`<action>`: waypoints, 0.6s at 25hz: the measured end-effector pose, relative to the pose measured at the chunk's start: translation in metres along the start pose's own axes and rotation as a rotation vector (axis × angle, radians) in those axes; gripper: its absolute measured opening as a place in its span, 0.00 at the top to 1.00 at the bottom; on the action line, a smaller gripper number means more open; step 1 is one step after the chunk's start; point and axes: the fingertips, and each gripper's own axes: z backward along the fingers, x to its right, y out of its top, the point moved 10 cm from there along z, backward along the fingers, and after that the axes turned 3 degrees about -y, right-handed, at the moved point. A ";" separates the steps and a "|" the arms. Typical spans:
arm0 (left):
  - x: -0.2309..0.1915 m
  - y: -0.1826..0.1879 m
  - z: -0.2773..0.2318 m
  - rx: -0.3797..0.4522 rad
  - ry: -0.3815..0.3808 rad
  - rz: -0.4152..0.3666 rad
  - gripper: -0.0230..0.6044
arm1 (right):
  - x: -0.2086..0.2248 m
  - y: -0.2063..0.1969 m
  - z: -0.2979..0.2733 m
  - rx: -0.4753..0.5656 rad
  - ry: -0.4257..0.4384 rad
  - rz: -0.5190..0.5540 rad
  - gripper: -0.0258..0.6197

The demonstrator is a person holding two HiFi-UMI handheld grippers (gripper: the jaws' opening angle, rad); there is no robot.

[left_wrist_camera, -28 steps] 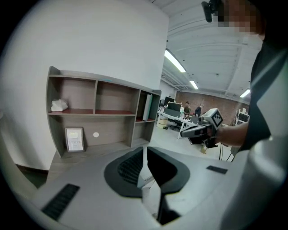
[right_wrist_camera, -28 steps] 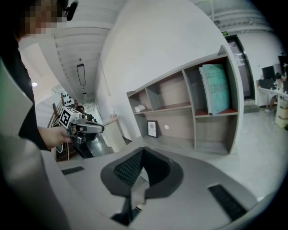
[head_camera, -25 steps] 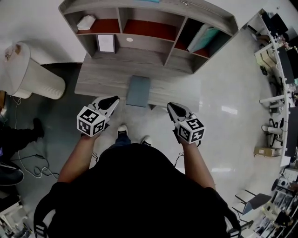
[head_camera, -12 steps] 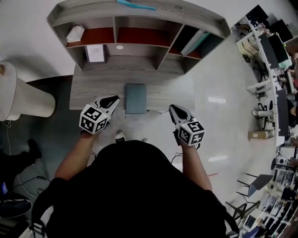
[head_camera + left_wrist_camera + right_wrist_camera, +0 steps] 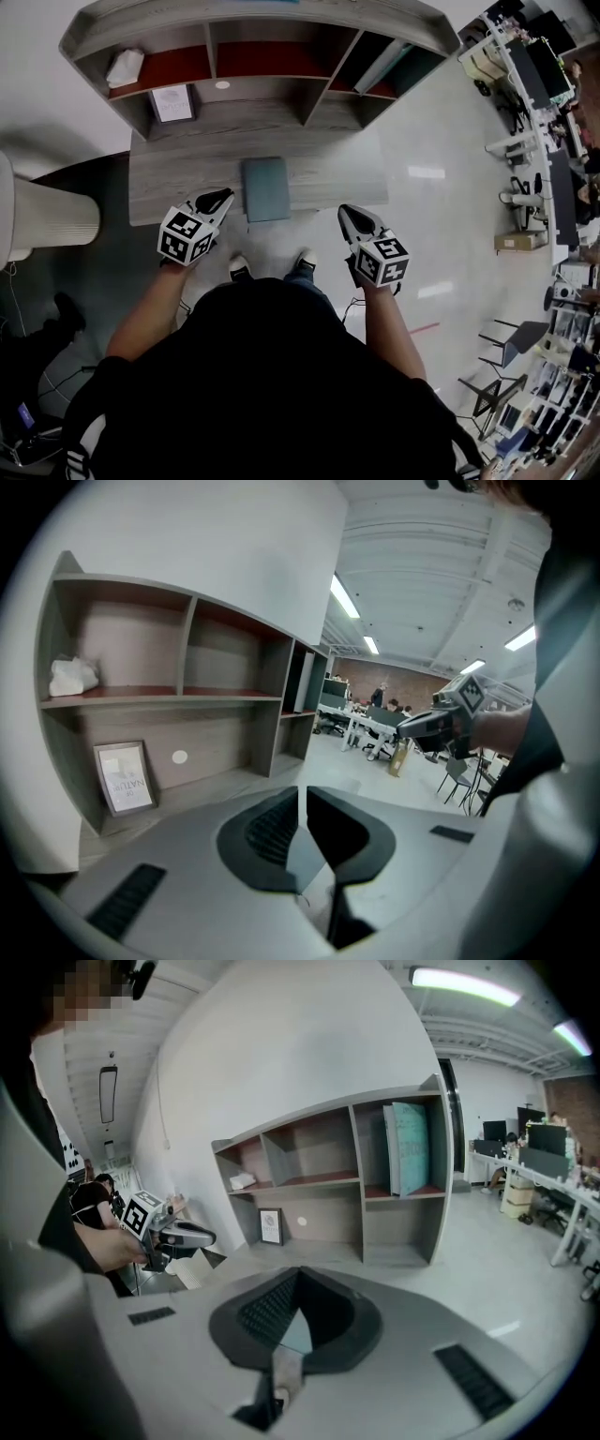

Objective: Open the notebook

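A closed grey-blue notebook lies flat on the wooden desk, near its front edge. My left gripper hovers at the desk's front edge, just left of the notebook, with its jaws shut and empty. My right gripper hangs off the desk's front right corner, to the right of the notebook, also shut and empty. In the left gripper view the left gripper points at the shelf, and the right gripper shows beyond it. The right gripper view shows the right gripper and the left gripper.
A shelf unit rises behind the desk. It holds a framed picture, a white cloth and teal folders. A white cylindrical bin stands at the left. Office desks and chairs fill the right.
The head view has shifted, so the desk and notebook sit a little further left and lower. Both grippers keep their pose either side of the notebook, still shut. The person's feet have moved.
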 end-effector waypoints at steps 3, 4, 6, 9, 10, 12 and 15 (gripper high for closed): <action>0.006 -0.002 -0.013 -0.012 0.028 0.004 0.91 | 0.016 -0.002 -0.004 -0.008 0.018 0.010 0.96; 0.008 -0.003 -0.017 -0.018 0.039 0.000 0.91 | 0.020 -0.002 -0.006 -0.009 0.030 0.017 0.96; 0.010 -0.005 -0.026 -0.035 0.062 -0.006 0.91 | 0.028 -0.002 -0.012 -0.014 0.056 0.034 0.96; 0.017 -0.007 -0.039 -0.054 0.106 -0.007 0.91 | 0.044 -0.004 -0.017 -0.036 0.089 0.046 0.96; 0.020 -0.007 -0.043 -0.061 0.120 -0.011 0.91 | 0.050 -0.006 -0.018 -0.044 0.097 0.046 0.96; 0.026 -0.008 -0.054 -0.072 0.143 -0.018 0.91 | 0.063 -0.011 -0.020 -0.066 0.113 0.044 0.96; 0.034 -0.013 -0.070 -0.092 0.167 -0.014 0.91 | 0.079 -0.021 -0.025 -0.102 0.137 0.042 0.96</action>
